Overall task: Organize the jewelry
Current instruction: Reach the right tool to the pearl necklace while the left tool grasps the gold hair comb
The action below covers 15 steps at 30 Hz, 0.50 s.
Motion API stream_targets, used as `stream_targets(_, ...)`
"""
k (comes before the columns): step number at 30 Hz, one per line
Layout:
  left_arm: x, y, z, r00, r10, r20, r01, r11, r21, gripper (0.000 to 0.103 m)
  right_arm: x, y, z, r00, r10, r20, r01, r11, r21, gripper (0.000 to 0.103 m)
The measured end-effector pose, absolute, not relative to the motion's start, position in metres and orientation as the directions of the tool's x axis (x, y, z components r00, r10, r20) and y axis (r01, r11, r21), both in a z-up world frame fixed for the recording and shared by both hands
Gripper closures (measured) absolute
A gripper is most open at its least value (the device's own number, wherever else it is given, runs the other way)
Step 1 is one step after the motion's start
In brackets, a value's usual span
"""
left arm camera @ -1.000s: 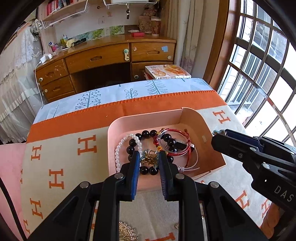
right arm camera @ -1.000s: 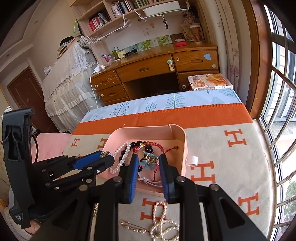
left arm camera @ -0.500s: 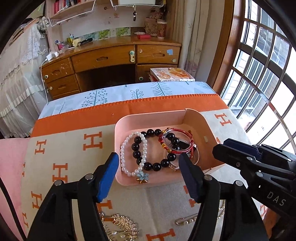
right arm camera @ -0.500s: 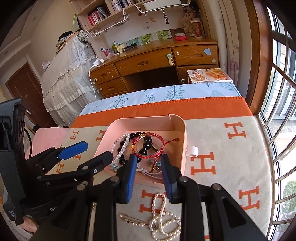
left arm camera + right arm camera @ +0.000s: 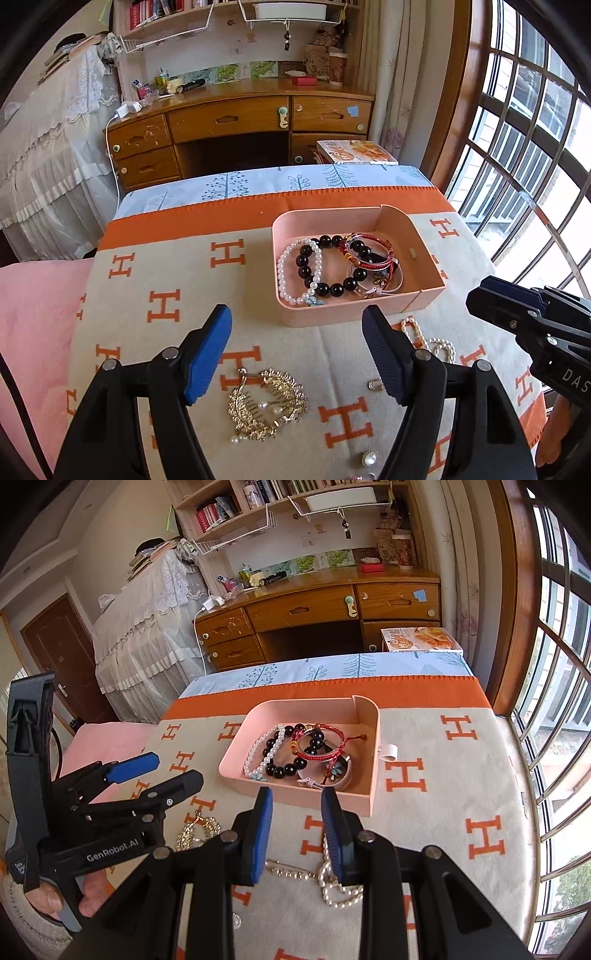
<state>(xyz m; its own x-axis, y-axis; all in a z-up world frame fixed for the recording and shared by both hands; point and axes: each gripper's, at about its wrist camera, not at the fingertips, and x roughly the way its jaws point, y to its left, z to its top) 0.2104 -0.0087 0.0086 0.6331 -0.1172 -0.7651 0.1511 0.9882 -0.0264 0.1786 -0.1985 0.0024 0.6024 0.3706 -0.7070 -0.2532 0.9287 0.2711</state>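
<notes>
Altogether we count one pink tray (image 5: 424, 236) on the orange-and-cream blanket (image 5: 184, 258), and inside it one white pearl bracelet (image 5: 286, 273), one black bead bracelet (image 5: 325, 288), one red cord bracelet (image 5: 373, 254) and one small blue flower charm (image 5: 314, 302) by the near wall. A pale strap lies under the red cord; we cannot tell what it belongs to. Outside the tray, on the blanket, we see one gold hair comb (image 5: 267, 406), one pearl strand (image 5: 338, 886), one pearl-trimmed pin (image 5: 286, 869) and one small pearl stud (image 5: 369, 459).

Our left tongs (image 5: 297, 347) stand wide and are opening further, with nothing between the blue pads; they hang over the blanket just short of the tray's near wall, above the gold comb. Our right tongs (image 5: 297, 827) are parted only a little, and nothing is gripped: through the gap we see bare blanket and the pin behind it. They hover near the tray's front edge, above the pearl strand.

A second ago our left tongs were pinched on a gold-and-blue piece over the tray, and the right tongs likewise held a small piece above the bracelets. Both have since let go and drawn back toward us, so the comb and the strand have come into fuller view. The tray itself has not shifted on the blanket.
</notes>
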Motion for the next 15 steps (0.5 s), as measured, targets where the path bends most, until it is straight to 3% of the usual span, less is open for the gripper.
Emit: stream_targets(15,0.166,0.038,0.012,0.623,-0.076,-0.779,0.084,0.996,-0.030,0.031,0.145,-0.200,0.011,0.573,0.381,-0.726,-0.270,0.924,0.271,0.075)
